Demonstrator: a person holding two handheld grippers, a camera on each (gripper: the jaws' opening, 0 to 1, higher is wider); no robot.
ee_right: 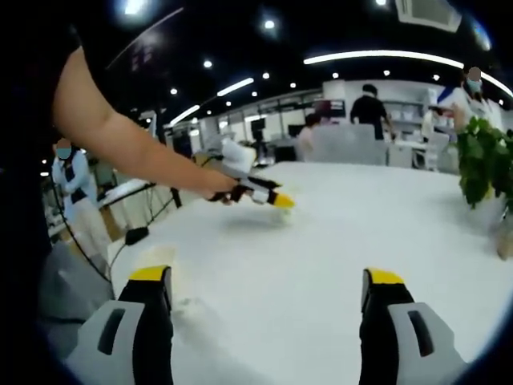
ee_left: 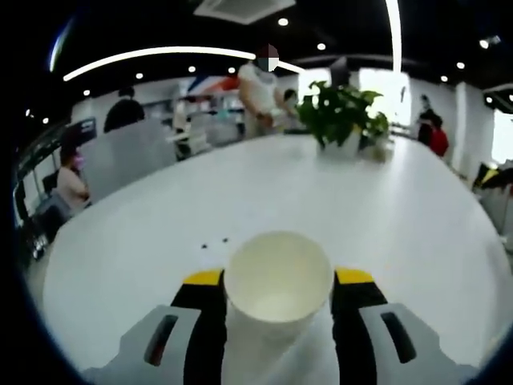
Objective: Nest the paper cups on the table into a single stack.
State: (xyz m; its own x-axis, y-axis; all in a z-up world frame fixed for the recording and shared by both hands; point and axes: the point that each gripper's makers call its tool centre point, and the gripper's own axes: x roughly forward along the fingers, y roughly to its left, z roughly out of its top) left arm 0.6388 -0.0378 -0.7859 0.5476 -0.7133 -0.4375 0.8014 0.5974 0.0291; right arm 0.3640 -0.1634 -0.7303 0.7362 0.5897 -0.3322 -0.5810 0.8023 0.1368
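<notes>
Left gripper [ee_left: 276, 289] pinching a paper cup [ee_left: 278, 282] over the table [ee_left: 385, 208].
Right gripper [ee_right: 268, 293] spread, holding nothing; the plant [ee_left: 343, 112] probably stands at the far edge.

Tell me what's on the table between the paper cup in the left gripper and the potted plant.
Mostly bare white table. In the left gripper view, only a few tiny dark specks lie just beyond the paper cup, toward the potted plant.

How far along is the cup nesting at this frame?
Done: cannot tell; no finished stack is visible on the white table. In hand: the left gripper is shut on a white paper cup, mouth toward the camera; whether more cups sit inside it is unclear. The right gripper is open with nothing between its jaws. Left: nesting this cup with others.
</notes>
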